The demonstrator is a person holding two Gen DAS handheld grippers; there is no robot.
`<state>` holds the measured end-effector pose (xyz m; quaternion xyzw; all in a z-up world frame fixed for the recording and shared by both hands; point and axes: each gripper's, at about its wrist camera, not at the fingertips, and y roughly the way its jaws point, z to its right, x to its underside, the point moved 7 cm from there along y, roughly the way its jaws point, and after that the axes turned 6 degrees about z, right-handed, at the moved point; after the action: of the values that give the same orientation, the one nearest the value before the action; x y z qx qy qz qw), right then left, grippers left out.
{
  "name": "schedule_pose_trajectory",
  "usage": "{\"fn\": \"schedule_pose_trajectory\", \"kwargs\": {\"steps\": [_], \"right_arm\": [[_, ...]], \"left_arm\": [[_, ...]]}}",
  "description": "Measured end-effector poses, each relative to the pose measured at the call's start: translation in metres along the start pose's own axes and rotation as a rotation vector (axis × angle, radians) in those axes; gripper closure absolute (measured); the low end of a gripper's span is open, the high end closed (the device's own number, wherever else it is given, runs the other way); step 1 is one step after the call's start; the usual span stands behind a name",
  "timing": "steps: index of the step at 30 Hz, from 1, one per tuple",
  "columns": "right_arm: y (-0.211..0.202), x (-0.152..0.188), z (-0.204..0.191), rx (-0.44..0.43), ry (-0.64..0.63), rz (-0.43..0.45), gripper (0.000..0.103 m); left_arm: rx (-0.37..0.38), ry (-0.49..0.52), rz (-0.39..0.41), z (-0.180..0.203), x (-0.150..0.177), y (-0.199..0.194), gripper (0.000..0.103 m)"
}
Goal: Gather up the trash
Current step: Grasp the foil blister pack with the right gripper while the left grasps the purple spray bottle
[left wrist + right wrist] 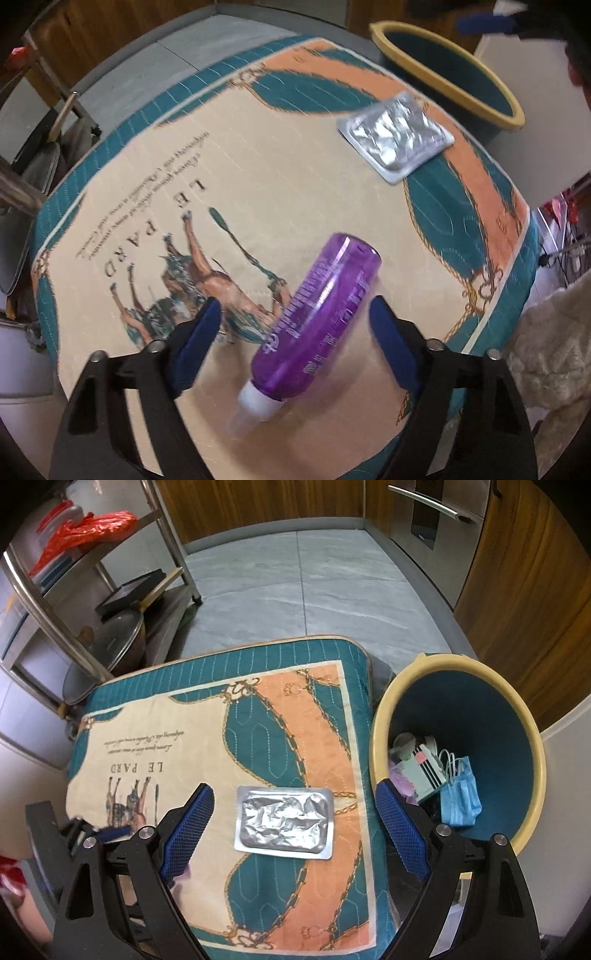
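Observation:
A purple bottle (321, 314) with a white cap lies on its side on the patterned cushion (258, 177). My left gripper (295, 317) hangs over it, open, the bottle between its blue fingers (201, 332) with gaps on both sides. A silver foil blister pack (395, 136) lies farther off, near the bin (447, 74). In the right wrist view the same blister pack (284, 821) lies flat between the spread fingers of my right gripper (295, 801), open and untouched. The teal bin (458, 746) with a yellow rim stands right of the cushion (221, 746).
The bin holds a blue face mask (460, 794), a small box (421, 775) and other scraps. A metal rack (92, 590) with pots and a red bag stands at the far left. A grey tiled floor (295, 579) and wooden cabinets (528, 590) lie beyond. A fuzzy white sleeve (546, 354) shows at right.

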<state>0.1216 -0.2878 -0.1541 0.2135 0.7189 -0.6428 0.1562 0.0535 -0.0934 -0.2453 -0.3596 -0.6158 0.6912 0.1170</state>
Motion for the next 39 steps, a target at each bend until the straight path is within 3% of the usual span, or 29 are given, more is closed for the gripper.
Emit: {"fn": "schedule_pose_trajectory", "kwargs": {"steps": [8, 13, 18, 28, 32, 39], "right_arm": [[-0.001, -0.002, 0.0, -0.007, 0.0, 0.004, 0.014], [-0.001, 0.0, 0.005, -0.007, 0.005, -0.006, 0.014], [-0.004, -0.005, 0.003, 0.024, -0.221, 0.035, 0.014], [0.041, 0.042, -0.017, -0.086, -0.595, -0.109, 0.014], [0.052, 0.058, -0.033, -0.081, -0.774, -0.089, 0.014], [0.067, 0.071, -0.044, -0.112, -0.919, -0.085, 0.011]], "left_arm": [[0.026, -0.011, -0.022, 0.002, 0.0, 0.005, 0.039], [0.028, -0.023, -0.015, -0.002, -0.006, 0.003, 0.065], [0.023, -0.075, -0.009, -0.014, -0.013, -0.001, 0.07], [0.079, -0.205, 0.034, -0.037, -0.035, -0.012, 0.07], [0.09, -0.224, 0.024, -0.037, -0.034, -0.007, 0.07], [0.128, -0.236, 0.021, -0.038, -0.038, -0.002, 0.07]]}}
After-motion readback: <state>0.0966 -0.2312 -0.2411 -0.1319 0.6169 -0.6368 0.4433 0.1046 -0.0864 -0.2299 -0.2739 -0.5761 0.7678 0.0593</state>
